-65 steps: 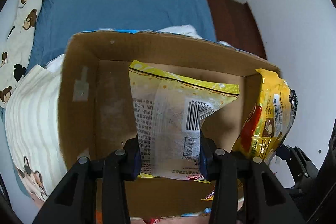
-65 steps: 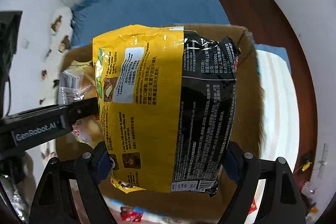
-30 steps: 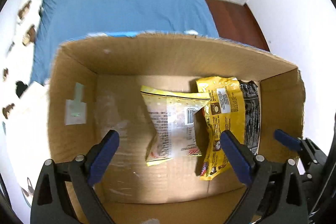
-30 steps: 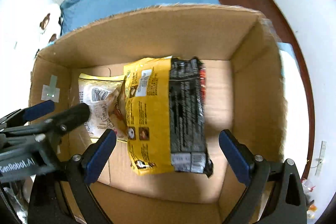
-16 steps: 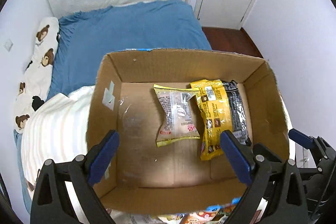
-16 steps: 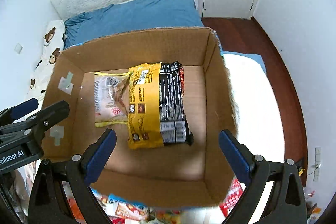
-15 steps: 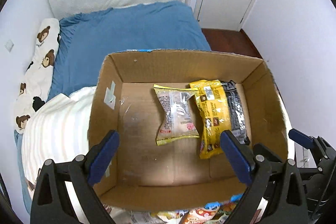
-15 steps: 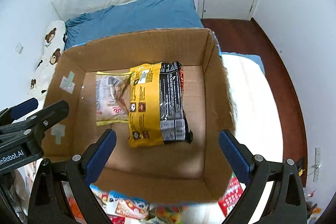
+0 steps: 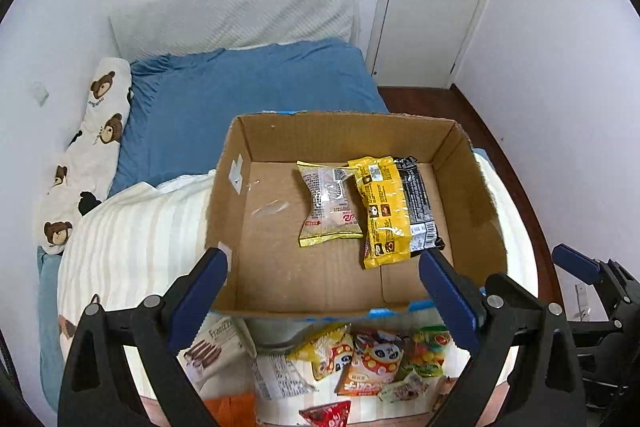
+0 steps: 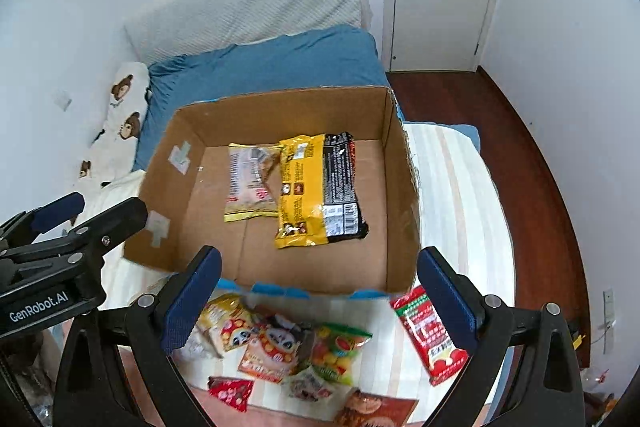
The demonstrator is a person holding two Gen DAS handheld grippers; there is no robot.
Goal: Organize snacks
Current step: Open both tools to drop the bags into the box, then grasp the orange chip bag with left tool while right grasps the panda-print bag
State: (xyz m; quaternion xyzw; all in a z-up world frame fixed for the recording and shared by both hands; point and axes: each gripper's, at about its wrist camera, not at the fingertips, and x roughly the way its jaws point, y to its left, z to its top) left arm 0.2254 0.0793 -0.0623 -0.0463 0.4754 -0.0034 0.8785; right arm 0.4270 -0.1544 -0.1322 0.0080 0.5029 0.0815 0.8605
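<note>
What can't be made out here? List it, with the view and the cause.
- Clear yellow-edged snack packet: its right edge is covered by the yellow-and-black snack bag, both views.
- Loose snack packets before the brown cardboard box: partly hidden by the left gripper, left view.
- Brown packet: cut off by the bottom edge, right view.
- Packet print: too small to read.

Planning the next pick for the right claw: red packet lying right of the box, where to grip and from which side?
Grip the red packet across its short width near the middle, coming straight down. It lies flat on the striped blanket, long and narrow, apart from the snack pile. The cardboard box wall is close to its far end, so probably stay off that end.
</note>
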